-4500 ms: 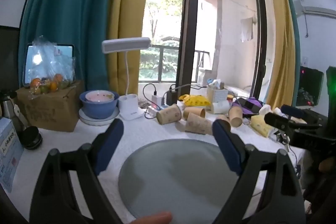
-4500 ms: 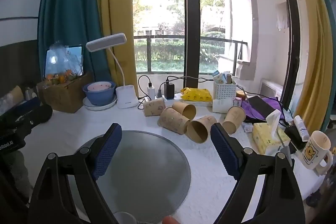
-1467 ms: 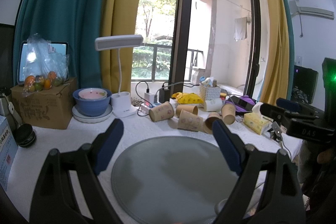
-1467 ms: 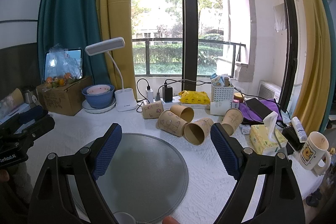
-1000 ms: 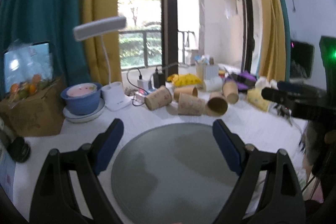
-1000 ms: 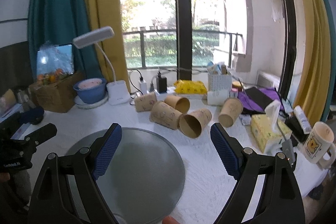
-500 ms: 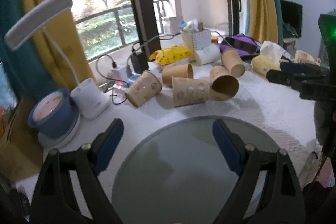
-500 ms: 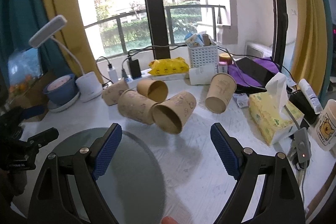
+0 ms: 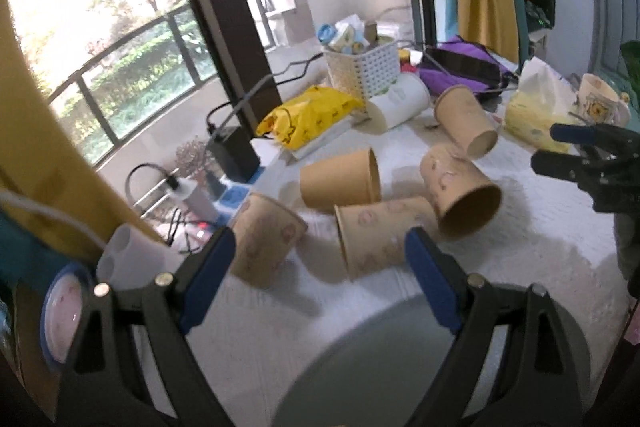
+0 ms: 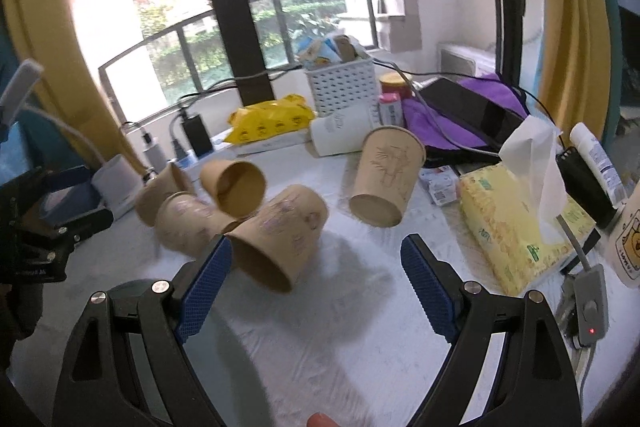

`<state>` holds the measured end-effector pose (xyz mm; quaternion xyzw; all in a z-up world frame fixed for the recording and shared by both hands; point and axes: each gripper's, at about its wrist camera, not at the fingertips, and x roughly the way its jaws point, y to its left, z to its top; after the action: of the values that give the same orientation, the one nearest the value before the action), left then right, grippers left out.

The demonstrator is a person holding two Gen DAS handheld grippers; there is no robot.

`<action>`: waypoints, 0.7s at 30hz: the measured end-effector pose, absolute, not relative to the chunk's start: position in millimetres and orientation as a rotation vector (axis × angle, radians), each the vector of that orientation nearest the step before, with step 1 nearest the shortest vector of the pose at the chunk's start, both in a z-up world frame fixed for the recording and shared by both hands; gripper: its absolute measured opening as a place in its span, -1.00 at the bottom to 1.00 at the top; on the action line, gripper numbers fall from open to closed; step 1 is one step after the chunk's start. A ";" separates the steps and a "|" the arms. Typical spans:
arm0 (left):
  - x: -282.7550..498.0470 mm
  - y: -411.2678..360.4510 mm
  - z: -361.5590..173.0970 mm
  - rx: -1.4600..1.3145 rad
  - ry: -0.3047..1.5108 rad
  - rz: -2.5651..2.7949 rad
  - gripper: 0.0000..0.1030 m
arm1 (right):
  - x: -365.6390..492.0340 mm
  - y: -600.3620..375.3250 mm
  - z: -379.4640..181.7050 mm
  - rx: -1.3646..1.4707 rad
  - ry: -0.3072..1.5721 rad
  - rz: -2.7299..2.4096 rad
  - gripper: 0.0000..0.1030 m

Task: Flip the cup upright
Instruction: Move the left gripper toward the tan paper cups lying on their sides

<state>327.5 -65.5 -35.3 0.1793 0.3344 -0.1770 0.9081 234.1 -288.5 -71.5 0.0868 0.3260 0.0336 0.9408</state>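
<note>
Compared with a few seconds back, we're way closer in now: both cameras have pushed forward over the table and the cups fill the view instead of sitting small at the back.

Our left gripper has its fingers spread wide, holding nothing, with a tipped cup lying between the blue pads. Our right gripper is also spread wide and empty, hovering just short of the nearest cup, which lies on its side with its mouth toward us.

Left to right in the right wrist view we count five brown paper cups, all lying over: a leftmost cup, a patterned cup, an open-mouthed cup, the nearest one, then a lone cup off to the right. The first four are bunched up touching each other.

Around them: a lamp base, a yellow bag, a white basket, a tissue pack and a mug. The grey round mat sits under the left gripper.
</note>
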 end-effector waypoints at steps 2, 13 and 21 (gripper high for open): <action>347.3 -70.8 -38.8 0.397 0.712 -0.382 0.70 | 244.0 -293.6 -76.1 0.192 0.679 0.054 0.72; 435.4 -117.1 -67.3 0.709 0.859 -0.458 0.70 | 279.3 -301.6 -91.5 0.240 0.716 0.058 0.72; 455.4 -148.8 -79.1 0.903 0.868 -0.518 0.69 | 286.8 -309.5 -96.5 0.265 0.719 0.063 0.72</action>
<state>455.4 -148.8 -79.1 0.4178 0.4014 -0.2395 0.7791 286.8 -309.5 -96.5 0.1295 0.3506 0.0308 0.9270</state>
